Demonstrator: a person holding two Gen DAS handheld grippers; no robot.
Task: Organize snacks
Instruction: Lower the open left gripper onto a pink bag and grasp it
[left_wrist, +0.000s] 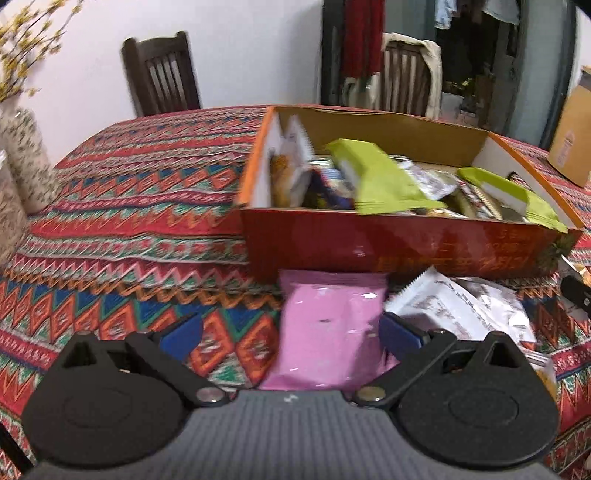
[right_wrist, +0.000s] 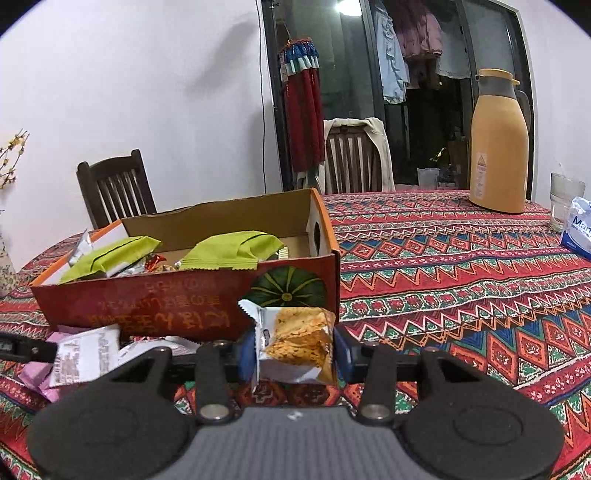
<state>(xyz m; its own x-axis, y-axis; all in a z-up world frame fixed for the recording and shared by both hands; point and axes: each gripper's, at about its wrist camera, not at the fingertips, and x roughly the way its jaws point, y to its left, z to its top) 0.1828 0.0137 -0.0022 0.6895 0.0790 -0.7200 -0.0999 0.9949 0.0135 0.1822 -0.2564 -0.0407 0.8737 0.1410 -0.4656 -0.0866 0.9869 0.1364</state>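
Right gripper (right_wrist: 294, 350): jaws part closed, pressing both sides of the biscuit packet (right_wrist: 295, 343), held clear of the worktop in front of the snack box (right_wrist: 184, 299).
Left gripper (left_wrist: 290, 334): jaws wide open, empty, straddling the pink packet (left_wrist: 325, 332) lying against the box wall.
Handling: packets judged light, crinkly, slippery, contents crushable; grip across the middle, gently.
Worktop (right_wrist: 461, 266): patterned cloth, soft, may snag.
Room: chairs, thermos (right_wrist: 498, 144), glass beyond.
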